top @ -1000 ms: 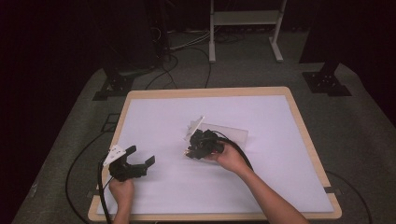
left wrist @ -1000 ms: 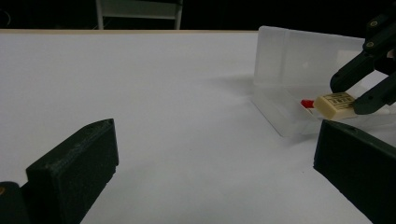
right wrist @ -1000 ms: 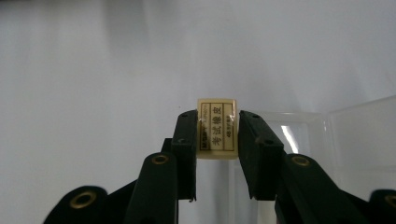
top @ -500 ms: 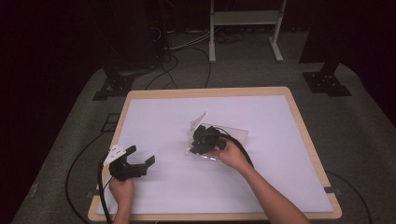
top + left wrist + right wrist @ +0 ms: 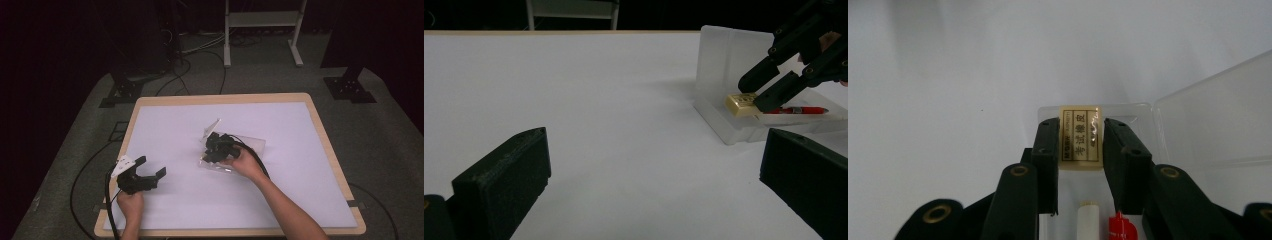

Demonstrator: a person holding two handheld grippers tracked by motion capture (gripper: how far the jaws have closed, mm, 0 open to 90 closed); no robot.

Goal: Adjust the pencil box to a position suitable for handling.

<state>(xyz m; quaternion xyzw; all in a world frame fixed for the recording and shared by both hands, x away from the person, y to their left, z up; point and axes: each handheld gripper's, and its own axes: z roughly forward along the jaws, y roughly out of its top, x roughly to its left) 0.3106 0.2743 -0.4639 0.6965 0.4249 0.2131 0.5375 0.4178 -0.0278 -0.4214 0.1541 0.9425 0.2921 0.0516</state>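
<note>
The right gripper (image 5: 1079, 145) clamps its 2 jaws on the cream eraser (image 5: 1081, 138) inside the clear plastic case (image 5: 250, 145) at mid-table. The left gripper (image 5: 142, 170) rests open and empty, well apart, near the table (image 5: 165, 107) front edge.

The right gripper (image 5: 214, 148) reaches into the clear case (image 5: 252, 145).

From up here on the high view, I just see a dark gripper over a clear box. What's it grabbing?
Observer: The right gripper is shut on a cream eraser with printed writing.
Operator: Is anything else in the box?
Observer: A red pen lies in the clear box, and a white stick lies beside it.
Operator: Is the lid off?
Observer: No, the lid stands open, upright behind the eraser.
</note>
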